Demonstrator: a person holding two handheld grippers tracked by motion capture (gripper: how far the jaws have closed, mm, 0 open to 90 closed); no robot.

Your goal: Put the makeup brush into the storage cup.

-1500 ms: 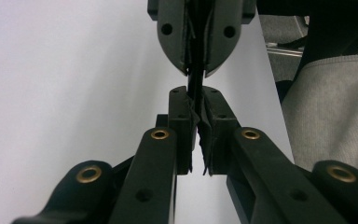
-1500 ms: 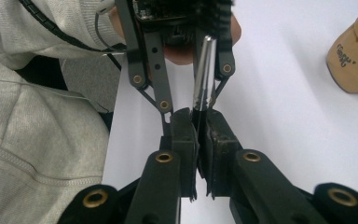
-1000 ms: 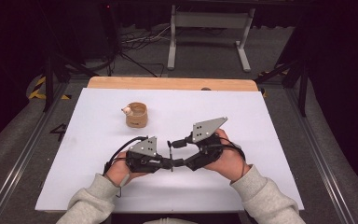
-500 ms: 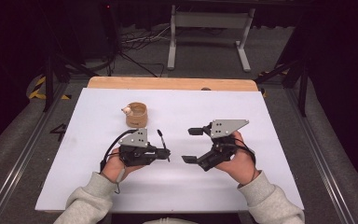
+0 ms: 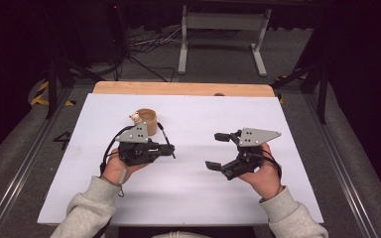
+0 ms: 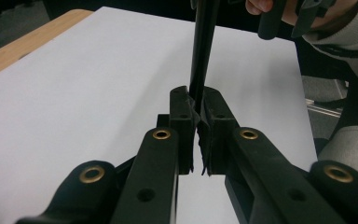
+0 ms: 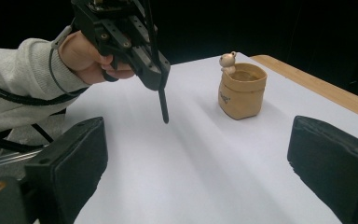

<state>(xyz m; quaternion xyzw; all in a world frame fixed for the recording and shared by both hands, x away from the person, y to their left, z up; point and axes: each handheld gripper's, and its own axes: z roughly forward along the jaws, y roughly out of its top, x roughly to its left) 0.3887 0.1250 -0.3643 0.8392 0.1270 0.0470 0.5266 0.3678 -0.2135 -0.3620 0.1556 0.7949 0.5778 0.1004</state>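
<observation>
Tan cup (image 7: 242, 93) with bear figure (image 7: 227, 60) stands upright.

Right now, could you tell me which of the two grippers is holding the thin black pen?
The left gripper, its jaws shut on the black pen. The right gripper stands wide open with nothing between its jaws.

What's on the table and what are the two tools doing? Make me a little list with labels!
Table: white sheet over a wooden top
Cup: small tan pot with a tiny bear on its rim, standing upright
Left tool: shut on a thin black pen, lifted off the table
Right tool: its jaws have just been opening, nothing between them
Gap: the pen and the pot are apart
</observation>
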